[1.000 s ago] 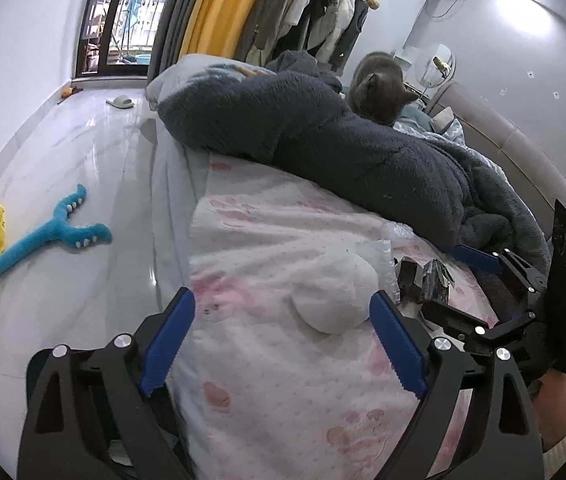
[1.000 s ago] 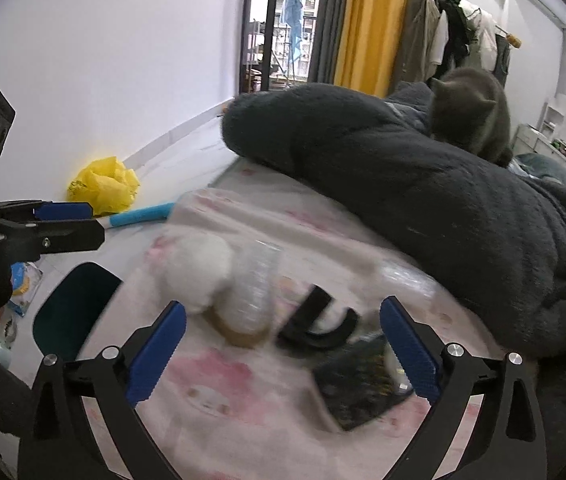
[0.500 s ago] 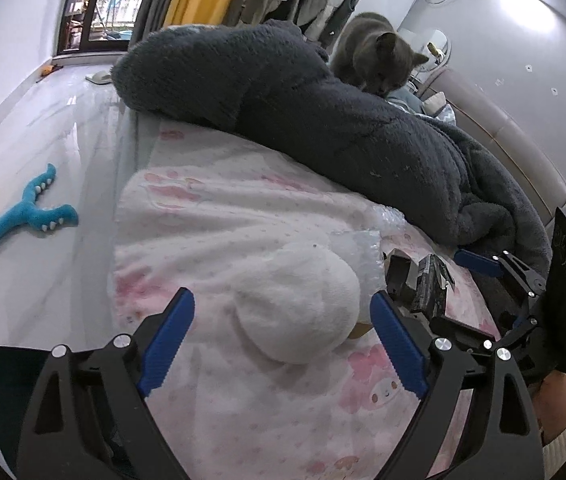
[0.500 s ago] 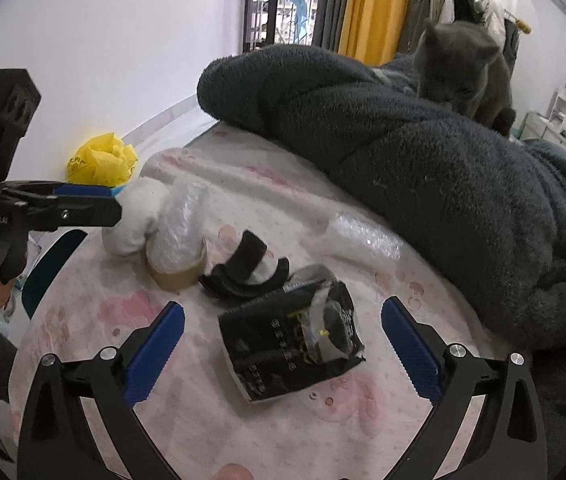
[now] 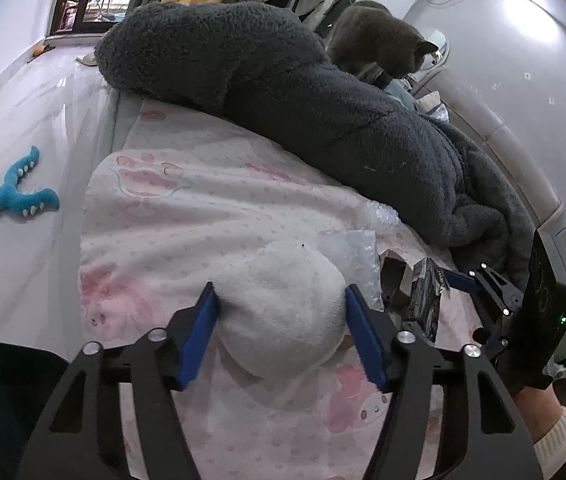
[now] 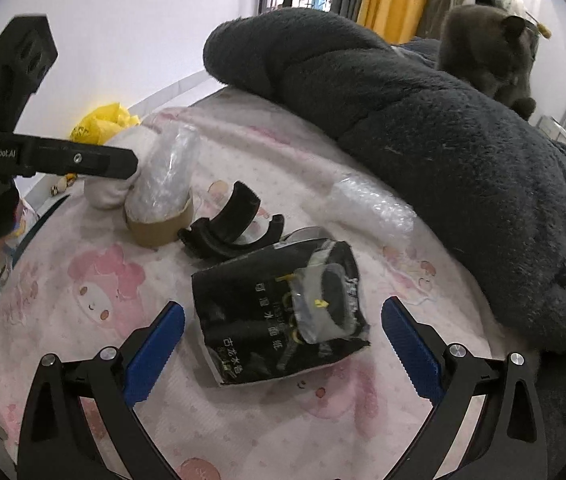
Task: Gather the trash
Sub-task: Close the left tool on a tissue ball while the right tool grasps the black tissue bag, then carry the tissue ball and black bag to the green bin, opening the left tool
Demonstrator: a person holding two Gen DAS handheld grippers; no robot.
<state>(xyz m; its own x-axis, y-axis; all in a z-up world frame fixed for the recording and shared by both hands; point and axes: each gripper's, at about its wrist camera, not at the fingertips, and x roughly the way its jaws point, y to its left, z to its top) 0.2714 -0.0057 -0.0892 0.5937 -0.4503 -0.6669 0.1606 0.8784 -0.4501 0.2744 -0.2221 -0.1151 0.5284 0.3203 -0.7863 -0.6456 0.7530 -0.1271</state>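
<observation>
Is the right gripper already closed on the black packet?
No: the right gripper is open, its blue fingers apart on either side of the black packet.

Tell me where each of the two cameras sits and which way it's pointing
Left wrist: rides the left gripper, looking along its blue fingers at the white fluffy ball between them; the right gripper and a cuffed wrist show at right.
Right wrist: rides the right gripper, looking down at the black wrapper between its open fingers; the left gripper shows at left.
Shared: pink bedsheet, dark fleece blanket, grey cat, fluffy ball, black wrapper.
</observation>
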